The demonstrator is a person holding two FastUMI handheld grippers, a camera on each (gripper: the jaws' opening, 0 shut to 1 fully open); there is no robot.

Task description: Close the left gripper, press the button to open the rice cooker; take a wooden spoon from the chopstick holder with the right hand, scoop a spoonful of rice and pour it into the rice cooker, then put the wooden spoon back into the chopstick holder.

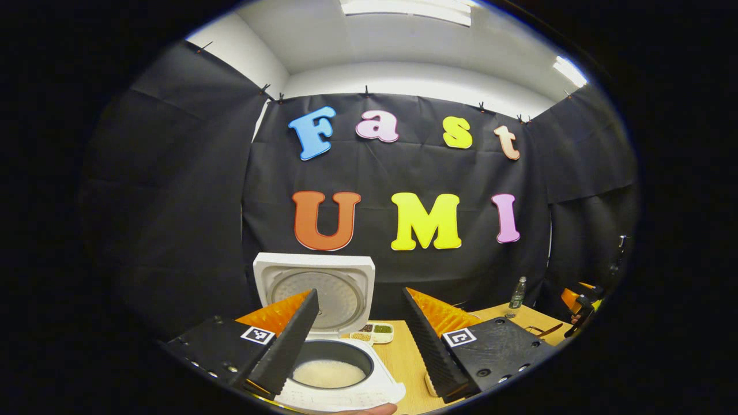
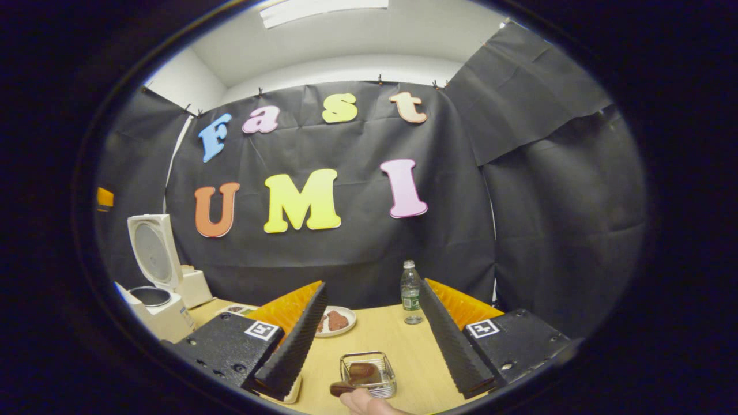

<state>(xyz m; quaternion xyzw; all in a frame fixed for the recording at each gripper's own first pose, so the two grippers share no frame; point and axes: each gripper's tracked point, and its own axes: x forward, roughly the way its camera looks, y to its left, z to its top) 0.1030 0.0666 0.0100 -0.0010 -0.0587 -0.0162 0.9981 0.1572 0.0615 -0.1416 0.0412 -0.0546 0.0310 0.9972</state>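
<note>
The white rice cooker stands open just below my left gripper, its lid upright and pale rice in the pot. The left gripper is open and holds nothing. In the right gripper view the cooker is far left. My right gripper is open above a wire chopstick holder. A brown wooden spoon lies in the holder, its handle pointing to the lower left. The right gripper also appears far right in the left gripper view.
A small divided dish sits behind the cooker. A clear bottle and a plate with brown food stand at the back of the wooden table. A person's finger shows at the bottom edge. A white object lies under one finger.
</note>
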